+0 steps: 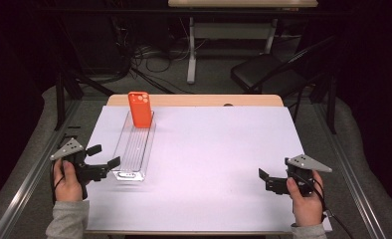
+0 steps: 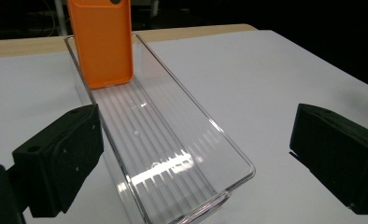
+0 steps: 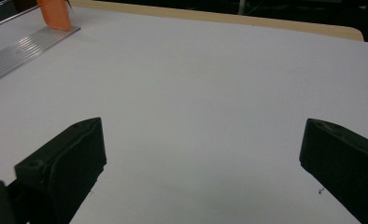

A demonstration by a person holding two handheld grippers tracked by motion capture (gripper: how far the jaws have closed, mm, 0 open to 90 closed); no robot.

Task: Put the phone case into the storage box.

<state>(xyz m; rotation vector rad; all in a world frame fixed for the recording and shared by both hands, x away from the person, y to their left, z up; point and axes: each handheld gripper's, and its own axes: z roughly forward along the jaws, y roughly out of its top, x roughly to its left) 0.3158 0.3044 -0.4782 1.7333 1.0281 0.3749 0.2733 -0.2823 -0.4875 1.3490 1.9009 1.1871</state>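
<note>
A long clear plastic tray [image 1: 134, 149] lies on the white table sheet at the left, running away from me. An orange phone case [image 1: 140, 109] stands upright, leaning at the tray's far end; I see the case [image 2: 105, 42] and the tray [image 2: 173, 154] close up in the left gripper view. My left gripper [image 1: 104, 157] is open just left of the tray's near end, its jaws on either side of that end with nothing held. My right gripper [image 1: 262, 178] is open at the front right, over bare sheet. In the right gripper view the case [image 3: 56, 14] sits far left.
The white sheet [image 1: 219, 164] covers most of the wooden table [image 1: 199, 100]. A black folding chair [image 1: 268, 74], cables and a second table's legs stand beyond the far edge. Metal rails run along both sides.
</note>
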